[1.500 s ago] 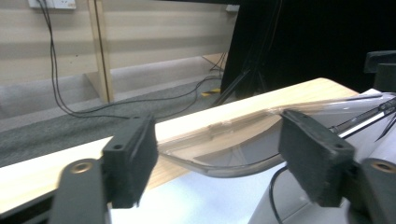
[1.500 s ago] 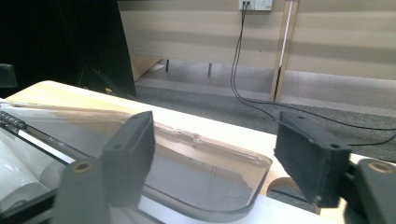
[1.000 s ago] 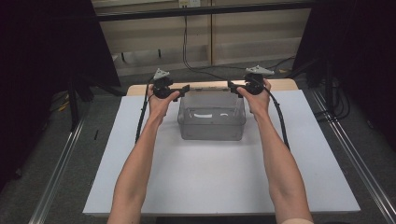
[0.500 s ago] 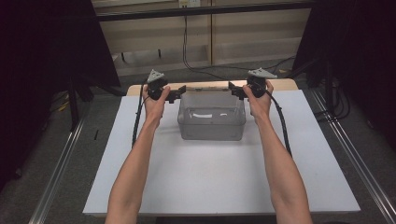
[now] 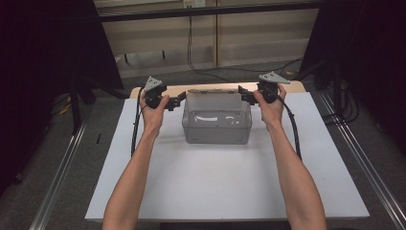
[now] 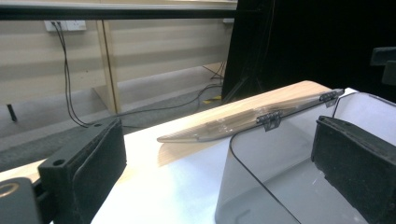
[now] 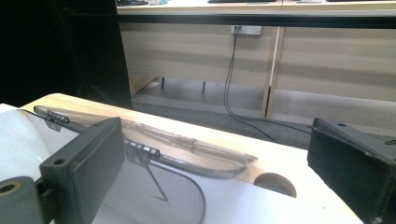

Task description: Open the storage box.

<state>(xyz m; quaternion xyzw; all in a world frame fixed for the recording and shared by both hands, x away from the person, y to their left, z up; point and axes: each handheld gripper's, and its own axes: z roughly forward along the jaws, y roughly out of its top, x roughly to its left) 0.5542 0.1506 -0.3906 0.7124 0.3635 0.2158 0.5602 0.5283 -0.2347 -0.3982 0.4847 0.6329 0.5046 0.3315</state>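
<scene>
A clear plastic storage box (image 5: 217, 122) sits on the white sheet of the table (image 5: 220, 191), a little beyond the sheet's middle, toward 12 o'clock. Its hinged lid (image 5: 214, 90) is swung open and lies back over the far rim, resting on the bare wooden strip of the table at the far edge.

In the high view the left claw (image 5: 181, 99) hangs at the box's upper left corner, at about 10 o'clock from the box's middle, its tips pointing inward toward the box wall. The right claw (image 5: 242, 94) mirrors it at about 2 o'clock, at the upper right corner. Both sit just beside the box, near the hinge line.

The left claw's jaws have just been opening and now stand wide apart. In the left gripper view (image 6: 219, 163) the transparent box wall (image 6: 280, 177) rises between the two black pads; the right-hand pad lies behind the clear wall, and the left-hand pad stands off from it over the white sheet. The lid (image 6: 247, 116) lies beyond at about 12 o'clock, its dark hinges (image 6: 270, 119) showing along the rim.

The right claw's jaws have also just been opening and are spread wide. In the right gripper view (image 7: 210, 172) nothing is pressed between them. The lid (image 7: 187, 149) lies flat at about 11 o'clock, the box's rim (image 7: 28, 114) at 9 o'clock, and a round hole (image 7: 275, 184) in the table at 1 o'clock.
</scene>
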